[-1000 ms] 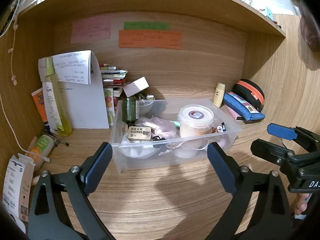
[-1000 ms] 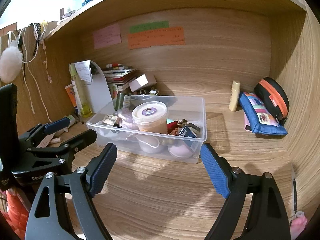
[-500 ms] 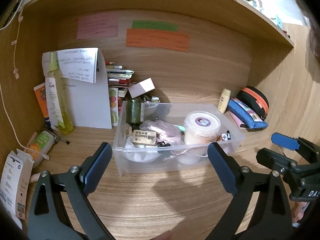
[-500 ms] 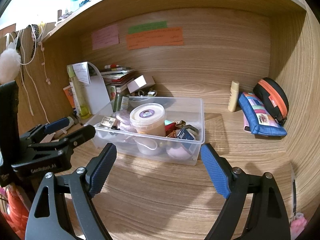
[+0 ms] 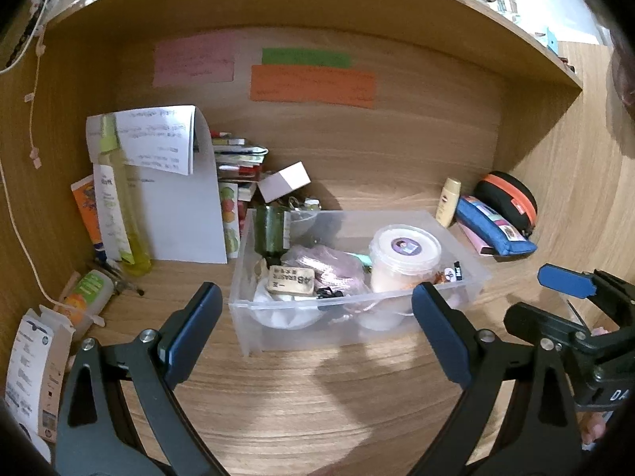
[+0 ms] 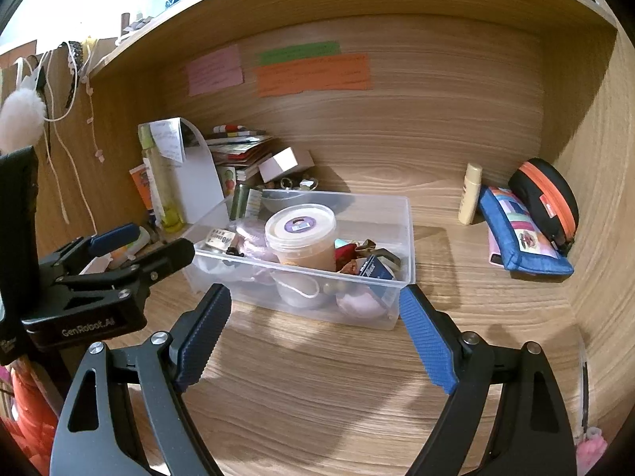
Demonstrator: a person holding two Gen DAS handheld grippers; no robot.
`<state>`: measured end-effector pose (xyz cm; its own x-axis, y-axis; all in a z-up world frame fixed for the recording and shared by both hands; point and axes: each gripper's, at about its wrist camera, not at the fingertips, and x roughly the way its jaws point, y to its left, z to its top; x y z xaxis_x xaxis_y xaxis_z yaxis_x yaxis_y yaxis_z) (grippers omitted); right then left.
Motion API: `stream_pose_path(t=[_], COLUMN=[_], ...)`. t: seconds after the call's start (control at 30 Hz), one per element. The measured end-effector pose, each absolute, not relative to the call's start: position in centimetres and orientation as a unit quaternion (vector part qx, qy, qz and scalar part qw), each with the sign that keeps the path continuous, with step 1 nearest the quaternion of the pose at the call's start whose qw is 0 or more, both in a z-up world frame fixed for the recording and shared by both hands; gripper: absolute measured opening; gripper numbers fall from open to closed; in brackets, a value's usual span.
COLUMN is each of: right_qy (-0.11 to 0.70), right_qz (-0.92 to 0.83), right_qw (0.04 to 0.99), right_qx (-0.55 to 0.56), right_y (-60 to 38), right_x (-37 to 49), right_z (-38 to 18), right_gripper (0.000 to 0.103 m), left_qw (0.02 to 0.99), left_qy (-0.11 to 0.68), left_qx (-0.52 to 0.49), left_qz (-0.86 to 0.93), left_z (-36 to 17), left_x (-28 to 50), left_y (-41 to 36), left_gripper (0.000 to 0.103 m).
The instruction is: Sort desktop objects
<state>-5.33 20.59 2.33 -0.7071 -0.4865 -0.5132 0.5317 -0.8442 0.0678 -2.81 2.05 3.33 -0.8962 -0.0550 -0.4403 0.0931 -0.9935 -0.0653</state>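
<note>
Black-framed left gripper (image 5: 315,335) and right gripper (image 6: 315,339) hover spread, empty, before the clear bin (image 5: 462,246) on the wooden desk (image 5: 317,396); its long axis runs left–right, unmoved since earlier. Blue pouch (image 6: 520,234) lies beyond, right.

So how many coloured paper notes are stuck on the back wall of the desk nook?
3: a pink note on the left, a green strip to its right, and an orange note directly below the green one. None looks hidden.
</note>
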Motion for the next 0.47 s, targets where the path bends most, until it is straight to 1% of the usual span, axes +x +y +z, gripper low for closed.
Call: stream_pose_path(t=[0.33,0.47], right_qy=[0.046,0.048], right_qz=[-0.922,-0.921], right_qw=[0.279,0.28], right_qx=[0.267,0.268], right_y=[20.19,19.89], right_x=[-5.4,-5.42], right_z=[2.35,2.29], right_gripper=[0.085,0.085], left_qw=[0.03,0.042], left_qy=[0.05,0.046], left_qx=[0.206,0.205], left_qz=[-0.977,-0.977], left_z=[3.52,3.61], left_x=[-2.46,-2.44], left_y=[1.92,1.96], left_gripper=[0.098,0.101])
